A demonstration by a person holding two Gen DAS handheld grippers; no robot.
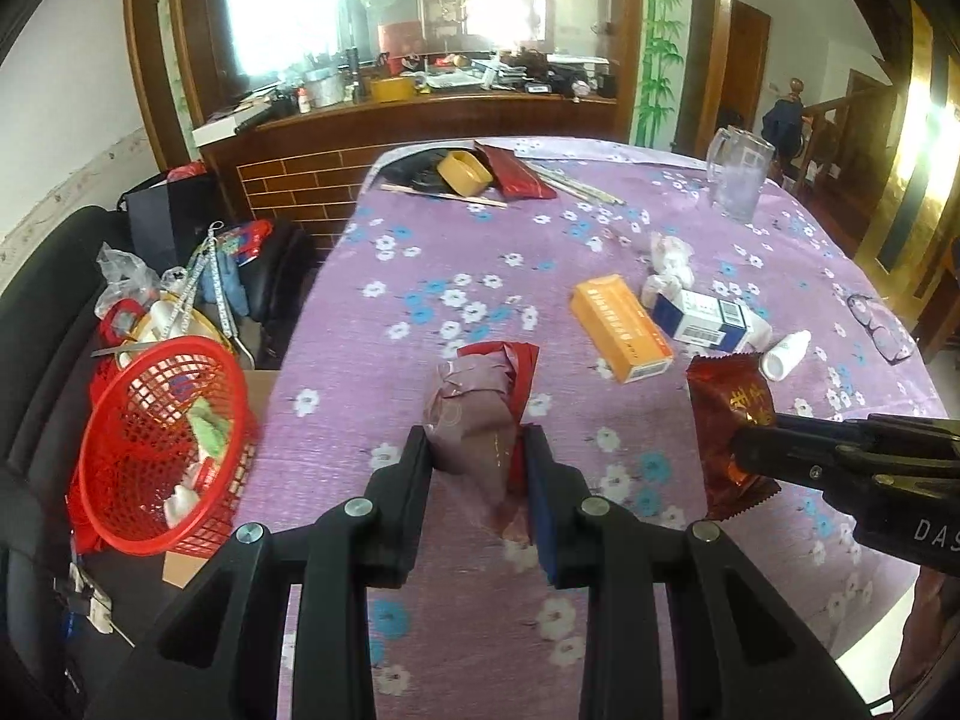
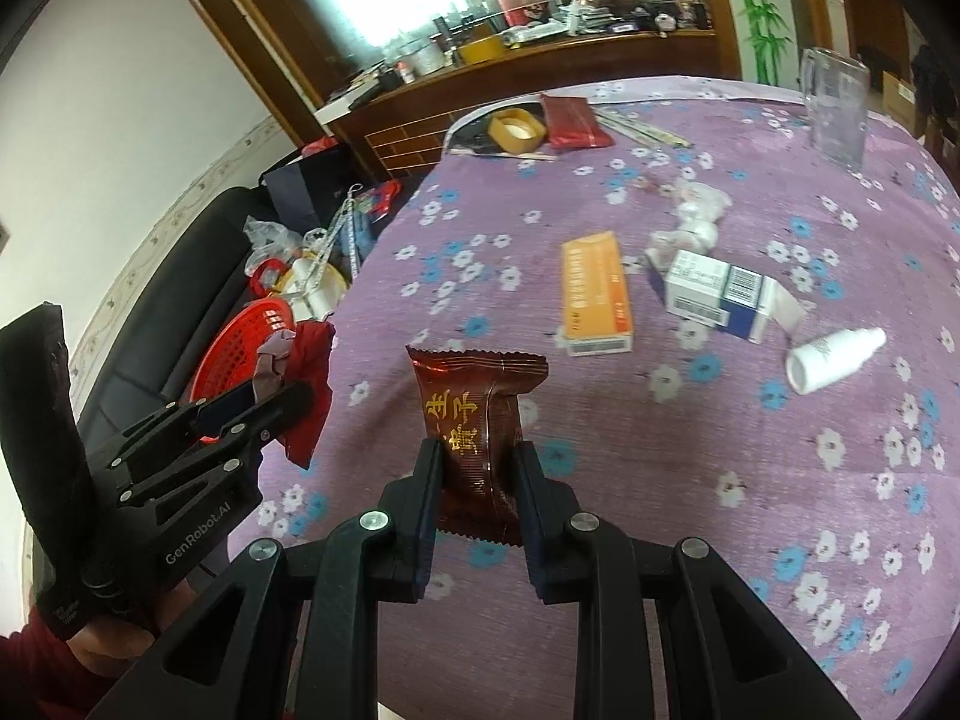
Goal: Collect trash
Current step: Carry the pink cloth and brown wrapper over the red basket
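Left gripper (image 1: 477,450) is clamped on a crumpled red and pink wrapper (image 1: 480,402), held up over the table (image 1: 456,240). Right gripper (image 2: 477,468) is pinching a dark red snack packet (image 2: 477,420) upright, also above the table. Past them on the table sit an orange box (image 1: 621,327) and a blue and white box (image 1: 699,315), with a small white bottle (image 1: 786,354) just beside. Off the table's left edge, a red basket (image 1: 162,438) has scraps in it.

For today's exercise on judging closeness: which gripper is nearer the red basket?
Left. The left gripper, holding a crumpled wrapper, is beside the red basket; the right gripper is farther along the table.
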